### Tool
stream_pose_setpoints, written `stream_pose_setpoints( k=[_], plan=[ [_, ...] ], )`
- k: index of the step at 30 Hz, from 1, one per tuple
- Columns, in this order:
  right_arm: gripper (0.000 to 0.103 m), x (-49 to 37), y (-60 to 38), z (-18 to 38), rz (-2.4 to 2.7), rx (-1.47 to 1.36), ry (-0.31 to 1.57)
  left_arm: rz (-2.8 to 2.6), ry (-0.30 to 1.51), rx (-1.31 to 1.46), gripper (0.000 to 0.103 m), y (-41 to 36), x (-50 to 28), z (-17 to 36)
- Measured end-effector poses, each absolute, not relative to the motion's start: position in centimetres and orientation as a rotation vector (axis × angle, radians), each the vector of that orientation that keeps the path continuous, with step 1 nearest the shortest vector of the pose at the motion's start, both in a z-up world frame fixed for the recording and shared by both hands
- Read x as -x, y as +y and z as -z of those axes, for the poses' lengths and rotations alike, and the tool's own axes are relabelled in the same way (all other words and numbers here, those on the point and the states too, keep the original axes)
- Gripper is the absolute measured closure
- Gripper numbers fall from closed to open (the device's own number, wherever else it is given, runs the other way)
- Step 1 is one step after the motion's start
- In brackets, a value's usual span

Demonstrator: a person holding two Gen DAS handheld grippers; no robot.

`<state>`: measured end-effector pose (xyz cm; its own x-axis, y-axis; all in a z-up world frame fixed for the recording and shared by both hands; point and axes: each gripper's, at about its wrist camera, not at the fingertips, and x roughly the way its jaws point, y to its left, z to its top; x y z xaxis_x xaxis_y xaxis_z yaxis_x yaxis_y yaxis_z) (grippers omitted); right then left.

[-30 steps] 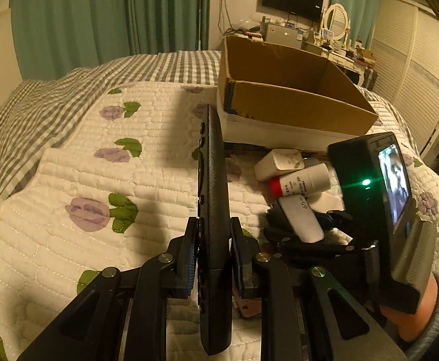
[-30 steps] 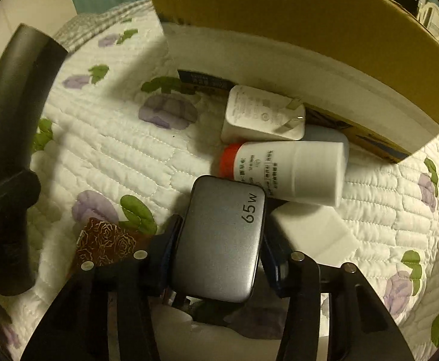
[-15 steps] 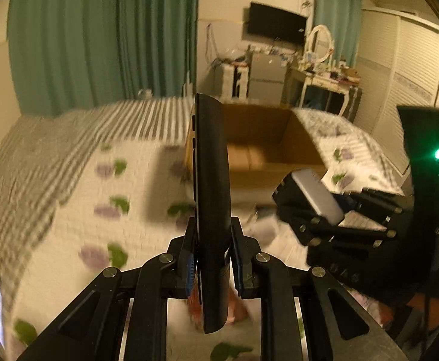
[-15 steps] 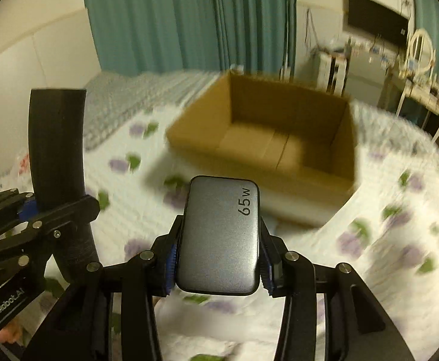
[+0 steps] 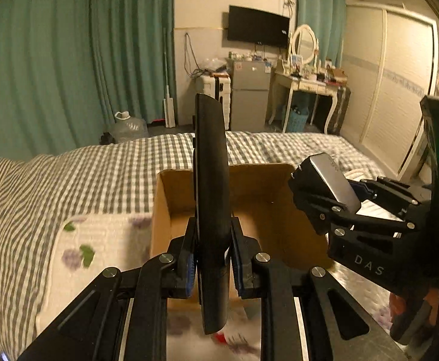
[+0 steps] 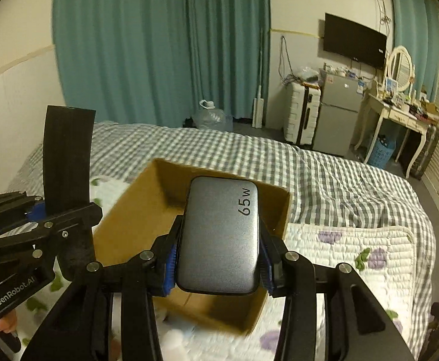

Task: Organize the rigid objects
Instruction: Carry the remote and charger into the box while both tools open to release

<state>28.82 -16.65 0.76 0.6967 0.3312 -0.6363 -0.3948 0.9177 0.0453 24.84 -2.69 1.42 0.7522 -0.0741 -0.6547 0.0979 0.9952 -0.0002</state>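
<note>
My left gripper (image 5: pixel 211 254) is shut on a long black remote control (image 5: pixel 211 180), held upright on edge above the near side of an open cardboard box (image 5: pixel 267 210). My right gripper (image 6: pixel 217 263) is shut on a grey 65 W charger (image 6: pixel 221 234), held over the same box (image 6: pixel 135 222). In the left wrist view the right gripper (image 5: pixel 318 198) and the charger (image 5: pixel 333 180) hang over the box's right side. In the right wrist view the left gripper (image 6: pixel 35 210) and the remote (image 6: pixel 67 162) are at the left. The box's inside looks bare where it shows.
The box sits on a bed with a white flowered quilt (image 6: pixel 354 252) over a grey checked sheet (image 5: pixel 84 180). A red-capped item (image 5: pixel 219 337) lies blurred on the quilt below the remote. Beyond the bed are green curtains, a water jug, a fridge and a dressing table.
Both grippers have lifted from the quilt, carrying the remote and the charger, and moved forward to above the open box. The small items on the quilt have dropped out of view.
</note>
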Motion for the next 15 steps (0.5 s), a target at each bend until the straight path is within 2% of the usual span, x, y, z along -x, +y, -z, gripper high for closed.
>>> stream_pose_setpoints(
  k=[10,12,13,14,15],
  plan=[
    [0.060,-33.7,-15.7,6.5,-0.397,0.119,0.798,0.100,0.867,-0.076,0.083,-2.6,-31.0,6.8],
    [0.053,-33.4,-16.0,5.5,-0.397,0.115,0.746,0.107,0.868,-0.068,0.081,-2.5,-30.9,7.1],
    [0.038,-32.9,-16.1,5.0,-0.385,0.120,0.721,0.112,0.859,-0.068,0.080,-2.5,-30.7,6.9],
    [0.032,-32.5,-16.3,4.5,-0.374,0.120,0.698,0.107,0.849,-0.069,0.077,-2.5,-30.5,6.6],
    [0.032,-32.0,-16.6,4.0,-0.364,0.118,0.677,0.097,0.840,-0.072,0.065,-2.4,-30.3,6.3]
  ],
)
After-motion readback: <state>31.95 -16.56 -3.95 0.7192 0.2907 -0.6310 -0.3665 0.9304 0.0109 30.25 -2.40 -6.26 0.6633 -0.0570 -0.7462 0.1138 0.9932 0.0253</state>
